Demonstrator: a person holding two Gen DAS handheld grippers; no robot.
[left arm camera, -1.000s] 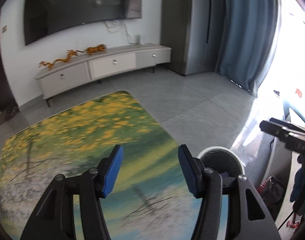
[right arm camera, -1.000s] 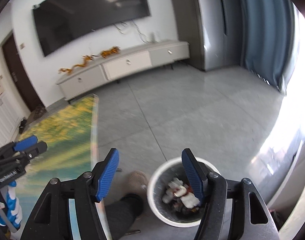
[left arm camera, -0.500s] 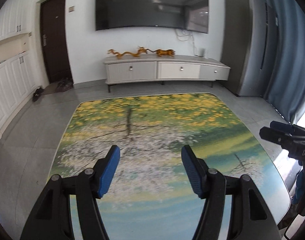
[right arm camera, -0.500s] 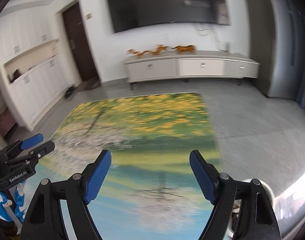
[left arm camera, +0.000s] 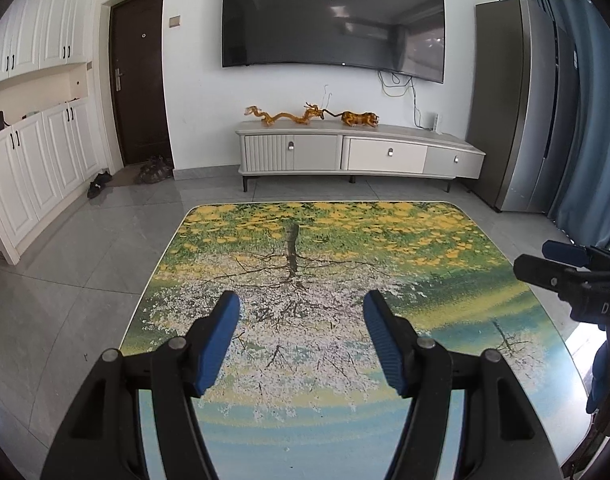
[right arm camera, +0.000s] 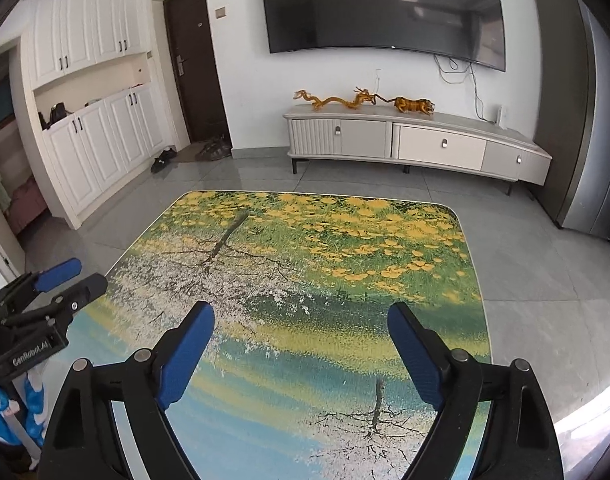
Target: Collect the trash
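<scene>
left gripper (left arm camera: 301, 316): blue pads wide apart, holding nothing, over the rug
right gripper (right arm camera: 301, 328): wide apart too, holding nothing
rug (left arm camera: 345, 248): tree picture, on the grey floor
trash: cannot see any here

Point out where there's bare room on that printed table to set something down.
The whole printed table top shows bare, from its far rounded edge facing the TV cabinet to the near side. Only the open left gripper and open right gripper hover over the near part.
</scene>
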